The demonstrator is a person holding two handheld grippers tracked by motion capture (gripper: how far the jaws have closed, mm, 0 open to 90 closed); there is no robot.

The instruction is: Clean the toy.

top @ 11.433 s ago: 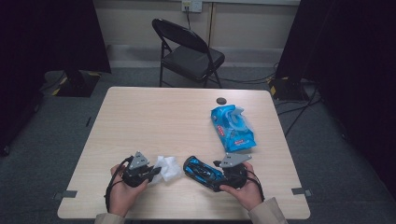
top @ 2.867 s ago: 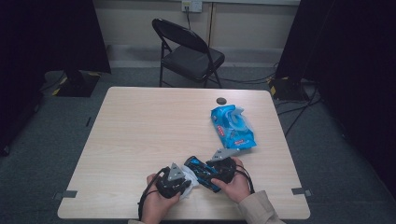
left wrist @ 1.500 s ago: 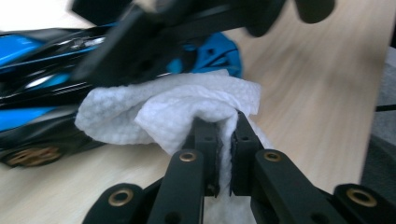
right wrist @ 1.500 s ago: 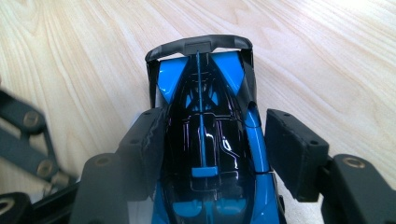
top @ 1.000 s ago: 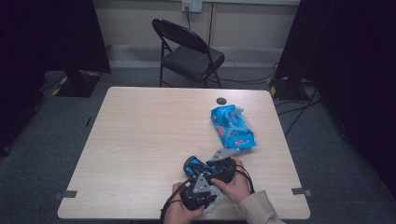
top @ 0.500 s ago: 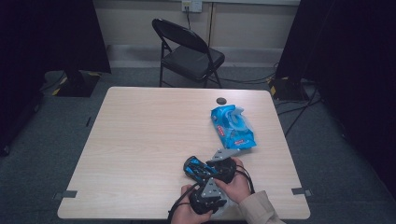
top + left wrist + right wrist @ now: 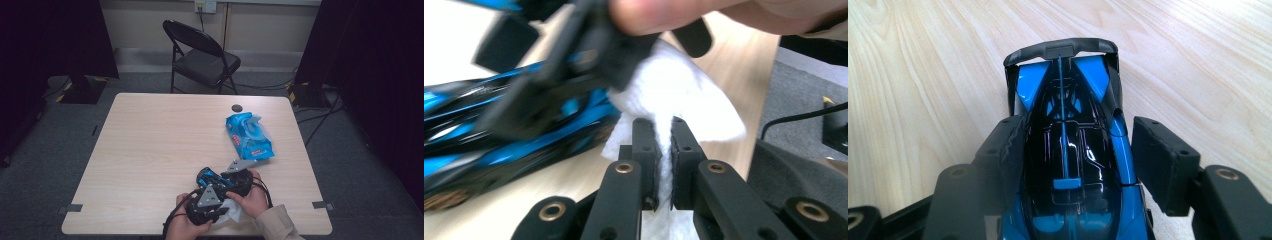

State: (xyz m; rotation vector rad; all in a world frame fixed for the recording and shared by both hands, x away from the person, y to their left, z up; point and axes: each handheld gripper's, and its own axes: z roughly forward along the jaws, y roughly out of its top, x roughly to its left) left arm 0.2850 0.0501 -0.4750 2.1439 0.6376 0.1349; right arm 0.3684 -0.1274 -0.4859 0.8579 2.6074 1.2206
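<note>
Two grippers engaged: left gripper (image 7: 663, 165) pinches the white wipe (image 7: 684, 95) against the toy car (image 7: 1070, 150), which sits between the right gripper's (image 7: 1078, 165) spread jaws; wiping appears underway, unfinished.

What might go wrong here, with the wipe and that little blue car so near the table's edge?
The left gripper pinches only a fold of the white wipe, so it may slip out while rubbing. The right gripper straddles the blue toy car, one jaw looking slightly apart from it; a push could shift the car. Both sit near the table edge.
</note>
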